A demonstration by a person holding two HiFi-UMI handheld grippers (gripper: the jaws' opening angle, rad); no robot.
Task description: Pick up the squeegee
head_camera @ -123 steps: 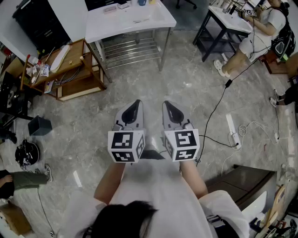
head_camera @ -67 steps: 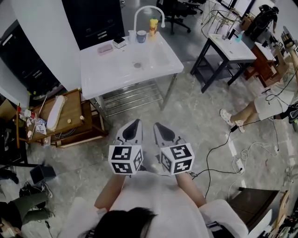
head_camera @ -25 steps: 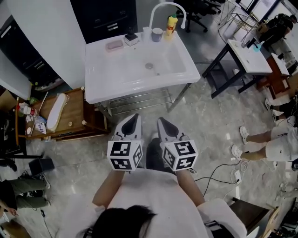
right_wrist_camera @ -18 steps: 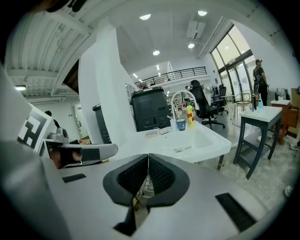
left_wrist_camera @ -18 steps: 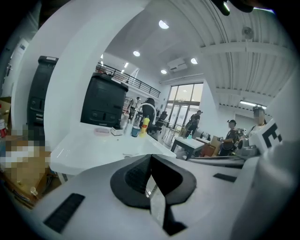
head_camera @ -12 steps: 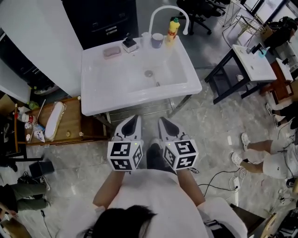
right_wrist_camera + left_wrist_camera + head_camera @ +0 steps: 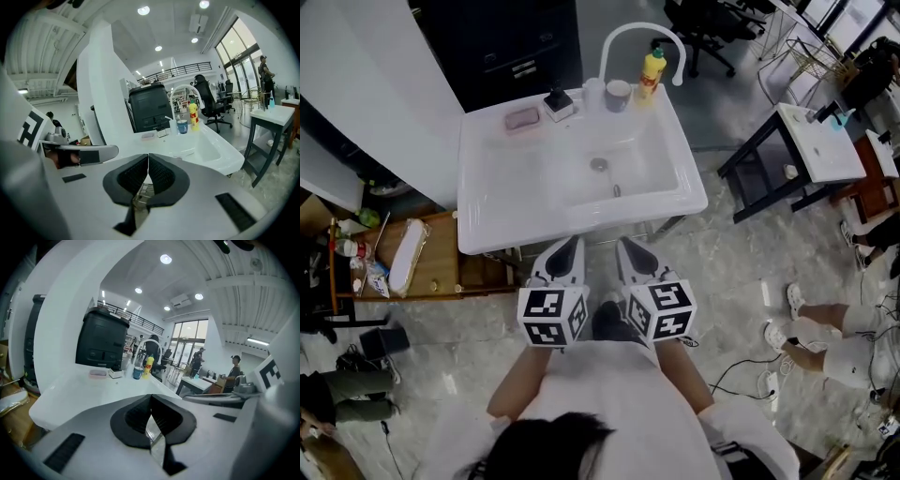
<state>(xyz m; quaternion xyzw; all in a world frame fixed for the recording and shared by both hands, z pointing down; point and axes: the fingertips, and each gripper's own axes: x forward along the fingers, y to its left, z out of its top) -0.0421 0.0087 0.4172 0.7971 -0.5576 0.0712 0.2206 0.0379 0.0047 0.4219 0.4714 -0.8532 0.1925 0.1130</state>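
A white sink table [image 7: 506, 197] stands right ahead, its front edge just beyond my grippers. On its back rim are a pink soap dish [image 7: 523, 118], a small black and white item [image 7: 558, 101] too small to identify, a cup [image 7: 618, 94] and a yellow bottle [image 7: 652, 67] by the white tap [image 7: 623, 37]. I make out no clear squeegee. My left gripper [image 7: 572, 246] [image 7: 151, 397] and right gripper [image 7: 628, 246] [image 7: 148, 155] are side by side at the table's front, both shut with nothing between the pads.
A low wooden shelf [image 7: 422, 267] with clutter sits left of the sink. A dark cabinet [image 7: 506, 42] stands behind it. A black-framed white table [image 7: 825, 141] is at the right, with seated people's legs [image 7: 830, 323] and cables on the floor.
The sink table has drawn steadily nearer in the head view, from across the floor to just ahead of the fingertips. Both grippers stay shut and side by side.
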